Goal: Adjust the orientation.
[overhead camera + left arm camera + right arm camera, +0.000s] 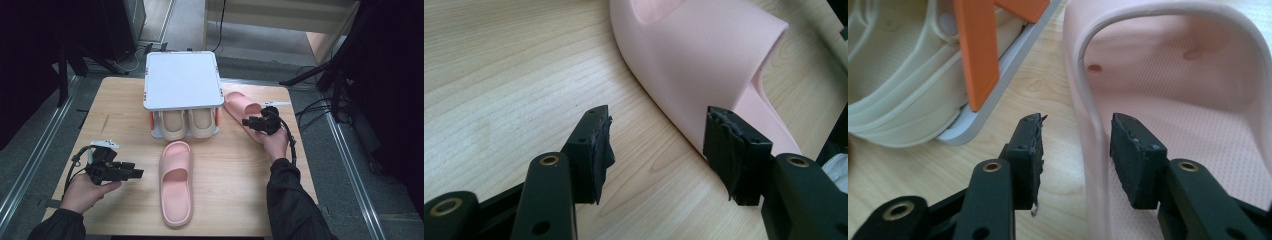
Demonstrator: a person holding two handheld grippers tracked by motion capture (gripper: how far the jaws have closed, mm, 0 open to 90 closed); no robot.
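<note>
The worktop [230, 165] is pale wood grain, smooth and matt. Both pink slippers [176, 182] look like soft matt foam with finely dimpled footbeds. The tongs' pads [1033, 150] are rough, frayed black rubber.

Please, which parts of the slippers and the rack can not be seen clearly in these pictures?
- Beige slippers: high view, the rack's white top covers their rear parts.
- Pink slipper by the rack: high view, the right gripper and hand hide its near end.
- Middle pink slipper: left gripper view, cut off by the top edge.
- Orange rack leg: right gripper view, its top is cut off.
</note>
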